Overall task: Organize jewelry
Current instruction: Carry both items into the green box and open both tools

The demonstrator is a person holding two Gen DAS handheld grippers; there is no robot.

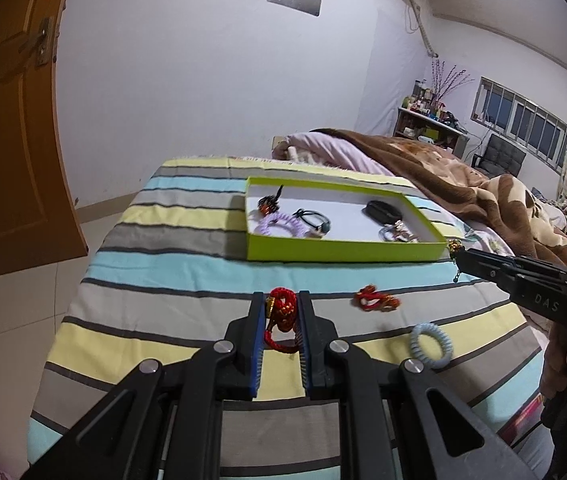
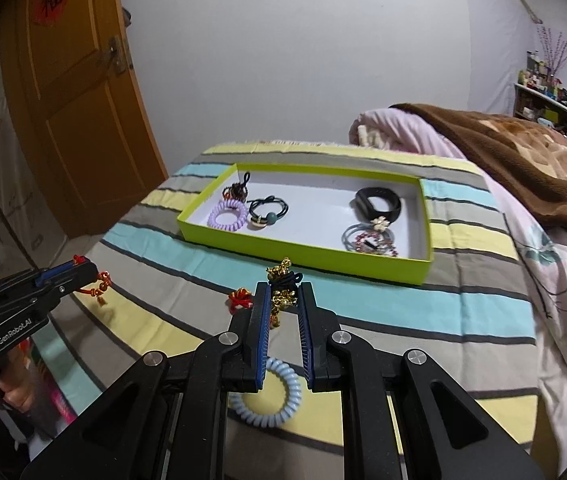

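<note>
Red braided cord (image 1: 282,312) pinched in left gripper (image 1: 281,300).

Striped bedspread (image 1: 171,280), brown blanket (image 2: 523,152), wooden door (image 2: 79,120), perhaps bottles on a far shelf (image 1: 427,114).

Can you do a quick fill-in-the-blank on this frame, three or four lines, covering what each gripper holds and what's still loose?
1. The left gripper is shut on a ____ knotted cord bracelet.
2. The right gripper holds a black cord with ____-coloured bells.
3. The tray has a lime-green rim and a ____ floor.
4. The pale blue spiral hair tie lies on the ____ cloth, outside the tray.

Missing words: red; gold; white; striped
</note>
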